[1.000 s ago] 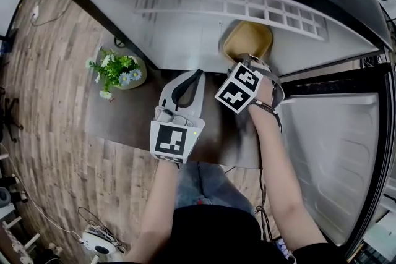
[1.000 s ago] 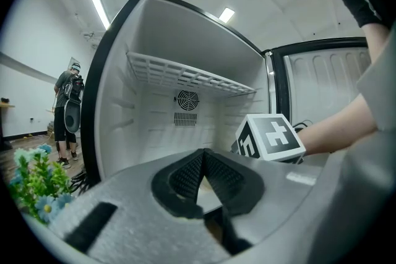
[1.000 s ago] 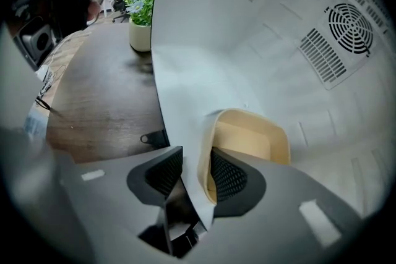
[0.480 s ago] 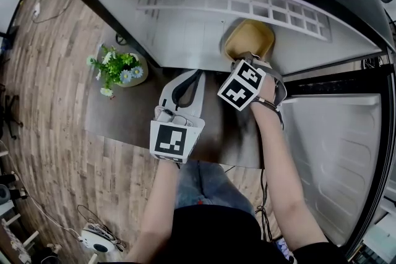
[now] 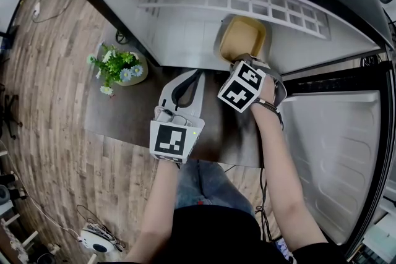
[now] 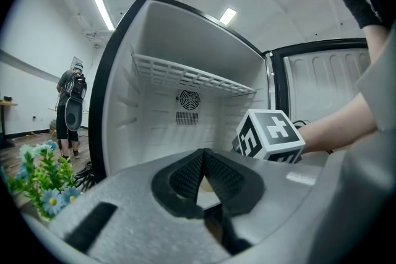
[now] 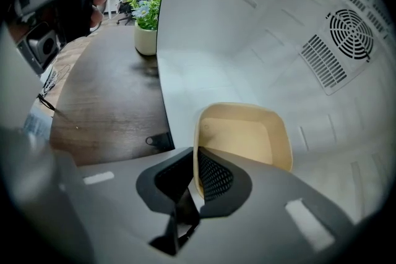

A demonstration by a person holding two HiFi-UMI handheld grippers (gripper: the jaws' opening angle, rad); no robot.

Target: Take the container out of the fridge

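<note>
A tan, open container (image 5: 242, 36) sits on the white floor of the open fridge (image 5: 185, 28), near its front edge. In the right gripper view the container (image 7: 247, 133) lies just ahead, and my right gripper (image 7: 193, 165) has just been closing: its jaws now pinch the container's near left rim. In the head view, the right gripper (image 5: 239, 61) reaches down into the fridge mouth under its marker cube. My left gripper (image 5: 197, 75) hovers over the dark table beside it, level, jaws shut with nothing held. Its pads meet in the left gripper view (image 6: 203, 156).
A pot of flowers (image 5: 116, 68) stands on the dark wooden table (image 5: 124, 117) left of the fridge. The fridge door (image 5: 334, 157) hangs open at the right. A wire shelf (image 5: 247, 6) spans the fridge's upper part. A person (image 6: 71, 102) stands far behind.
The container has shifted slightly left and squared up at the fridge's front edge under the right gripper. Both hands have stayed where they were.
</note>
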